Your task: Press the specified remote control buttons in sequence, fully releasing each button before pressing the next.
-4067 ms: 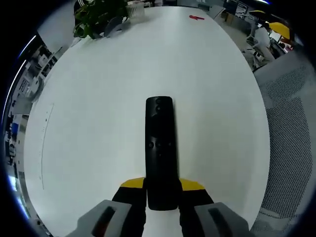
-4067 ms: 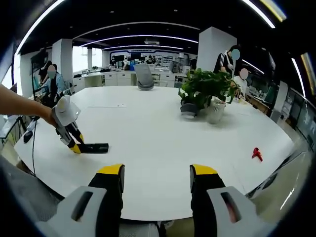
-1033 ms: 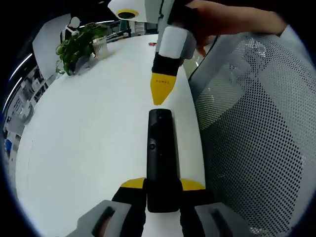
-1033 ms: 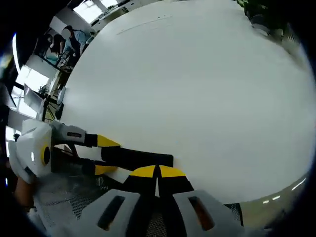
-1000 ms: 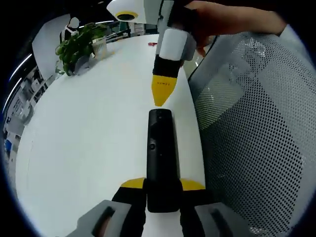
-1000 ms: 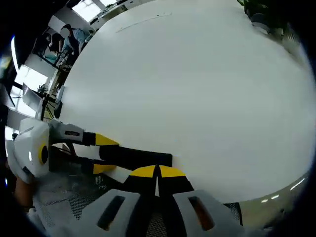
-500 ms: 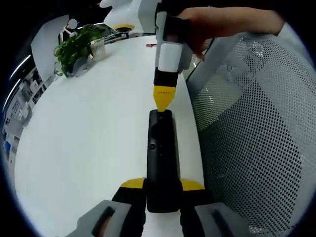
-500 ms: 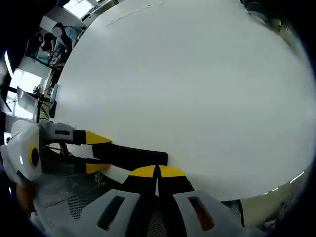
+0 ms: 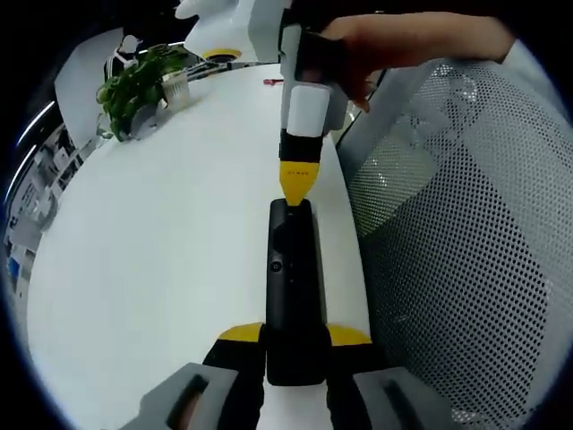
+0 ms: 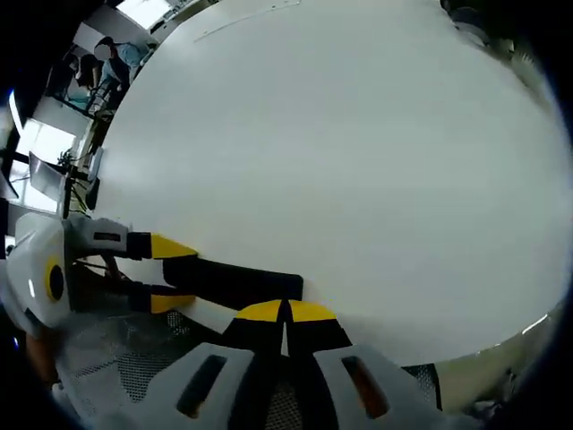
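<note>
A long black remote control (image 9: 292, 287) lies lengthwise over the white table's edge, its near end clamped in my left gripper (image 9: 294, 340). My right gripper (image 9: 296, 182) comes down from above, held by a hand, jaws shut, its yellow tips touching the remote's far end. In the right gripper view the shut right gripper (image 10: 285, 313) rests its tips on the remote (image 10: 242, 279), and the left gripper (image 10: 161, 273) holds the remote's other end from the left.
The round white table (image 9: 161, 215) stretches left and away. A potted plant (image 9: 134, 85) and a small red object (image 9: 274, 81) sit at its far side. A grey mesh chair (image 9: 448, 260) stands close on the right. People stand far off (image 10: 112, 55).
My right gripper has come down from just above the remote's far end until its shut tips touch it. The left gripper keeps the remote still.
</note>
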A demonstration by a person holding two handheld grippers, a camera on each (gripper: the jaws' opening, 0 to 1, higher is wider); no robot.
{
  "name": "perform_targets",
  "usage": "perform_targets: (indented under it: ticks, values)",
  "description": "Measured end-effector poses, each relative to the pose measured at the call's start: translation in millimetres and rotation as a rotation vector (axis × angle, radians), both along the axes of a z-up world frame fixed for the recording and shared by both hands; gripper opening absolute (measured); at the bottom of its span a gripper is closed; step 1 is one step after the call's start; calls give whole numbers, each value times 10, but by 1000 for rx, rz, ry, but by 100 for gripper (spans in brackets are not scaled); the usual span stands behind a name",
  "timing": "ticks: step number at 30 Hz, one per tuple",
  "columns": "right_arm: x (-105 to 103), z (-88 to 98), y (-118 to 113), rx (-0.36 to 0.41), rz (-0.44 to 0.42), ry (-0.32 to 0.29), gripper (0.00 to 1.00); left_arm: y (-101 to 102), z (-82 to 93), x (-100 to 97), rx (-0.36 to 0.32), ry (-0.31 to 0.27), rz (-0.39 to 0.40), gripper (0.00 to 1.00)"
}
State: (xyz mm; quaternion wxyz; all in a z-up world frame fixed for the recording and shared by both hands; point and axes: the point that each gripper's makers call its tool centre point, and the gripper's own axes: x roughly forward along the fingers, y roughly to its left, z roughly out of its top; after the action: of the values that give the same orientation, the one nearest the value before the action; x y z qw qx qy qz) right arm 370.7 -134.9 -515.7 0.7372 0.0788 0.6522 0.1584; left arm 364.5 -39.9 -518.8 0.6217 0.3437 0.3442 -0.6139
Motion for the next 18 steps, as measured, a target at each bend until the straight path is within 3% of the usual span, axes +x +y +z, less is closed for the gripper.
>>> perform_targets:
  ticks: [18]
  values:
    - [-10, 10, 8, -19, -2, -26, 0, -4, 4, -3, -11, 3, 22, 25]
